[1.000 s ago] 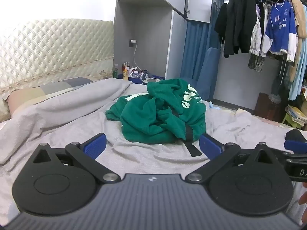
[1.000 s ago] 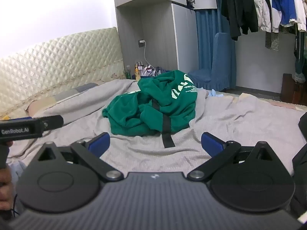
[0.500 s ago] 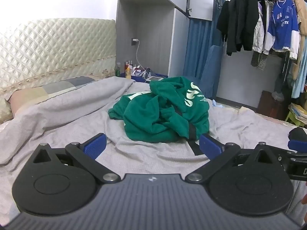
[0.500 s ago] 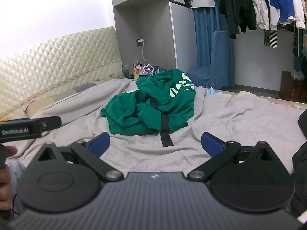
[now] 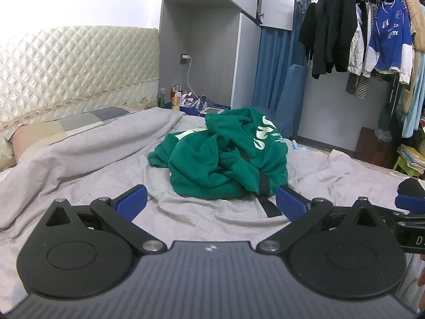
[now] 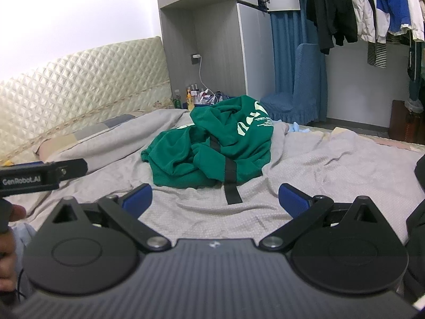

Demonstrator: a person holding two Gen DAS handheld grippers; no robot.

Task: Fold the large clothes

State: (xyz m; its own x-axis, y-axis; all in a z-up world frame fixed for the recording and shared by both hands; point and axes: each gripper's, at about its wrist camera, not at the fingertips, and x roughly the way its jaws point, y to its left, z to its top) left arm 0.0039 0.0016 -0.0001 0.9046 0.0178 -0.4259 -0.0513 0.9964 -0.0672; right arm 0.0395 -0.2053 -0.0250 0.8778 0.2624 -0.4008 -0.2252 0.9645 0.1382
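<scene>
While the green sweatshirt (image 5: pixel 225 159) sits bunched in a heap mid-bed on the grey bedspread (image 5: pixel 202 220), a black strap (image 6: pixel 229 183) trailing toward us, nothing is folded yet. Left gripper (image 5: pixel 211 203) hangs just short of it, jaws spread wide and empty; right gripper (image 6: pixel 215 198) likewise, released. Both look lined up to pick an edge and spread it flat first.

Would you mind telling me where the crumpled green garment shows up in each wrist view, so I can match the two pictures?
Left wrist: green garment at centre, heaped on the grey bedsheet.
Right wrist: green garment at centre, slightly left.
Shared landmark: the blue chair behind it.
</scene>
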